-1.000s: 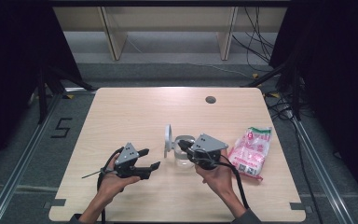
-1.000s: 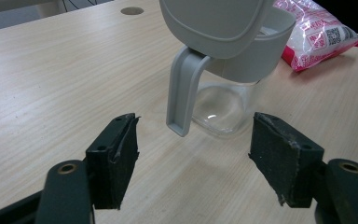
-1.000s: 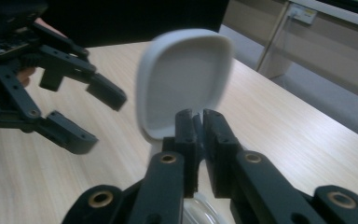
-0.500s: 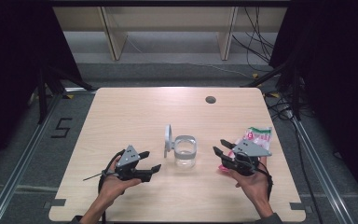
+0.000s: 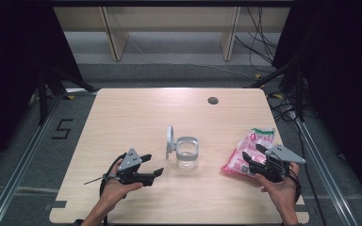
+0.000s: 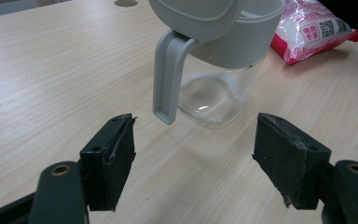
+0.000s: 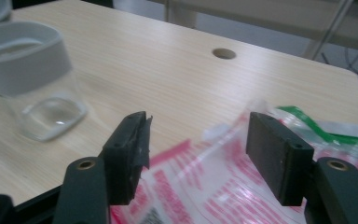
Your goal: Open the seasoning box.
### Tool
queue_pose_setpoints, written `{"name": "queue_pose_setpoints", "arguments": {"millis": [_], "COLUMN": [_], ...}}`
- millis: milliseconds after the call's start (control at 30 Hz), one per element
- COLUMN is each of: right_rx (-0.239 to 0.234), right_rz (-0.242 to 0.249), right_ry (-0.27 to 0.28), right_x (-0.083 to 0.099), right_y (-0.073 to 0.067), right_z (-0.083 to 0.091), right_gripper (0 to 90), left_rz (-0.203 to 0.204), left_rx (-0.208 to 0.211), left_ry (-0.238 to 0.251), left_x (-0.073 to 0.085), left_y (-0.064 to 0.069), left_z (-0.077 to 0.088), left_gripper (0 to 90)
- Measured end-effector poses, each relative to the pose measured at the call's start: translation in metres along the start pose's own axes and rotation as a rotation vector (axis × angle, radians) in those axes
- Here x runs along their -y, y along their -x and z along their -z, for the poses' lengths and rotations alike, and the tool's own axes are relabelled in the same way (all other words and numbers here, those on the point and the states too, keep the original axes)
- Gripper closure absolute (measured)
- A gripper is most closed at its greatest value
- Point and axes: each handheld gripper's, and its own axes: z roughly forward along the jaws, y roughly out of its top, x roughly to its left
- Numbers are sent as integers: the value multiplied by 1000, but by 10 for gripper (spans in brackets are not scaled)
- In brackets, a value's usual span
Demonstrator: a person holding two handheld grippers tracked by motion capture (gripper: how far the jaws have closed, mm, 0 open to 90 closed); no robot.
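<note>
A clear jar (image 5: 187,154) with a grey rim stands mid-table, its grey lid (image 5: 169,140) flipped up on the left side. A pink and white plastic bag (image 5: 245,157) lies to its right. My left gripper (image 5: 154,164) rests open on the table left of the jar, and the jar (image 6: 223,51) stands just beyond its jaws (image 6: 193,158). My right gripper (image 5: 253,152) is at the bag's near end. Its jaws (image 7: 207,154) have just been opening and stand apart over the bag (image 7: 200,186), with the pads clear of it.
A round cable hole (image 5: 212,100) sits near the table's far edge. The wooden table (image 5: 136,113) ends close behind both hands. Cables (image 5: 283,106) trail on the floor at the right, and a shelf's legs (image 5: 113,37) stand beyond the table.
My right gripper left the jar, moved right to the pink bag and opened its jaws. The left gripper and the jar stayed in place.
</note>
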Motion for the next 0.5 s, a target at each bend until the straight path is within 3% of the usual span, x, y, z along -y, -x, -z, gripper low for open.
{"name": "queue_pose_setpoints", "arguments": {"millis": [133,300,400,433,500], "right_rx": [43,77,102,112,128], "right_rz": [0,-60,-67,-71,-105], "right_ry": [-10,-19,-25,-32,-40], "right_x": [7,17,21,23,26], "right_y": [11,24,32,35,36], "right_z": [2,2,2,2,2], "right_gripper": [312,254,244,244,246], "left_rz": [-3,7,-21,1,2], "left_rx": [9,4,5,7,8], "left_ry": [2,4,0,2,7], "left_x": [0,0,0,0,0], "left_y": [1,2,1,2,2], "left_z": [0,0,0,0,0], "left_gripper": [283,282,282,282,282]}}
